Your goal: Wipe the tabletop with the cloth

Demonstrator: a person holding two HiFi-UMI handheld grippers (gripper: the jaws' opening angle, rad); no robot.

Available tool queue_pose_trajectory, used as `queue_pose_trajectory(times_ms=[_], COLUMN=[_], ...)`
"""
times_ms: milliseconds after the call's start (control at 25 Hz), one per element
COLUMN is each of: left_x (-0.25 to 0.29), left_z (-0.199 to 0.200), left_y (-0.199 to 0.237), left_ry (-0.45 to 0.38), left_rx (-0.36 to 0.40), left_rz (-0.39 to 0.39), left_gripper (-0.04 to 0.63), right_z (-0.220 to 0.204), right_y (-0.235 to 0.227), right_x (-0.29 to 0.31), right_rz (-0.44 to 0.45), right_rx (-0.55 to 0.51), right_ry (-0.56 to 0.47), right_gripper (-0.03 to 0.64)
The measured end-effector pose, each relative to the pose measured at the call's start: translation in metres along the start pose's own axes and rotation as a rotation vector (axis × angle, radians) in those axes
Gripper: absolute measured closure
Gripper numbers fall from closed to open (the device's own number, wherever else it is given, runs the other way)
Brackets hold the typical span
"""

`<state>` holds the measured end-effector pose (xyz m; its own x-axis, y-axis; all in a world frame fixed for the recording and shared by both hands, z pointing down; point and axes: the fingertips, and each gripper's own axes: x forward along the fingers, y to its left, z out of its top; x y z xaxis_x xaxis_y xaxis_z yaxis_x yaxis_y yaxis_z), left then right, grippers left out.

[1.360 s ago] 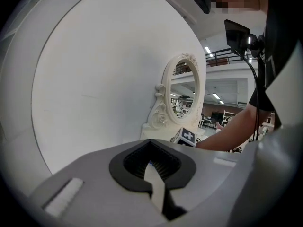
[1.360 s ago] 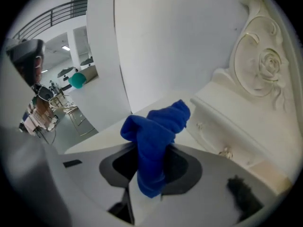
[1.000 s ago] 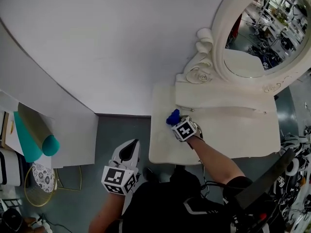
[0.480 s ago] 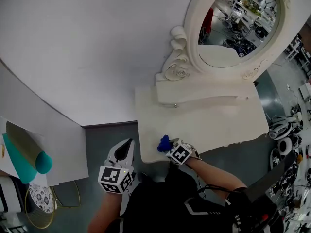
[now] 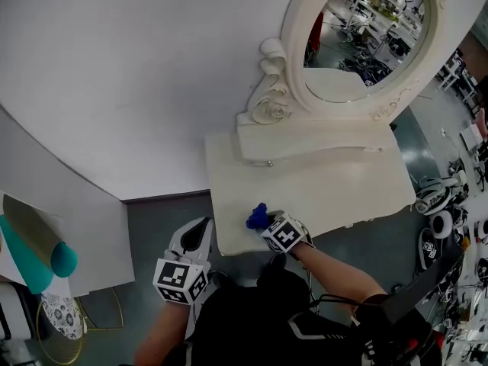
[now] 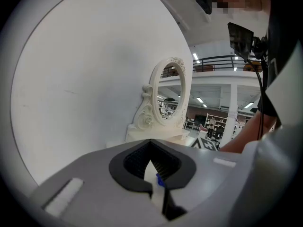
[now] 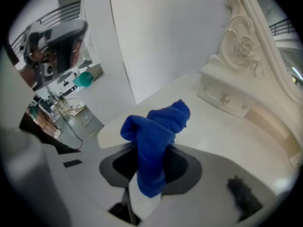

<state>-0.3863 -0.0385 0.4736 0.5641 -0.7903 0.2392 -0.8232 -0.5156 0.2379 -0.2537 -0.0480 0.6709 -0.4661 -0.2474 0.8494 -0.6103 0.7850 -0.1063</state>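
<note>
While the right gripper (image 5: 265,224) clamps the bunched blue cloth (image 5: 257,216) at the front left edge of the tabletop (image 5: 328,193), the left gripper (image 5: 200,233) hangs beside it, jaws together and empty.

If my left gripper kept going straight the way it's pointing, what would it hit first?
Most likely the cream dressing table, around its left edge: the left gripper points almost straight at it. Depth is hard to judge from here.
</note>
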Motion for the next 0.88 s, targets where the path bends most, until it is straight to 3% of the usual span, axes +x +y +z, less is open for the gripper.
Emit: queue_pose_trajectory(times_ms=[240,320,560,680,880], left_x=[-0.004,-0.004,0.003,0.006,0.016], left_z=[-0.001,-0.003,0.002,0.002,0.001], left_y=[0.002,0.0,-0.001,-0.003,-0.013], left_ry=[0.017,0.025,0.009,0.011,0.012], left_rx=[-0.009,-0.006,-0.022,-0.022,-0.03], left_rz=[0.058,0.08,0.147,0.161,0.142], left_gripper=[0.588,0.588,0.588,0.588,0.588], right_z=[0.065,0.075,0.079,0.065,0.02], right_y=[-0.097,-0.117,-0.127,-0.113,-0.076], right_x=[0.018,0.027,0.045,0.04,0.018], right_rz=[-0.182,-0.203,-0.143,-0.107,-0.062], right_rx=[-0.001,-0.012,-0.033,-0.031,-0.145], right_ry=[-0.049,-0.043,-0.042,-0.039,0.005], right_gripper=[0.488,0.488,0.488,0.488,0.488])
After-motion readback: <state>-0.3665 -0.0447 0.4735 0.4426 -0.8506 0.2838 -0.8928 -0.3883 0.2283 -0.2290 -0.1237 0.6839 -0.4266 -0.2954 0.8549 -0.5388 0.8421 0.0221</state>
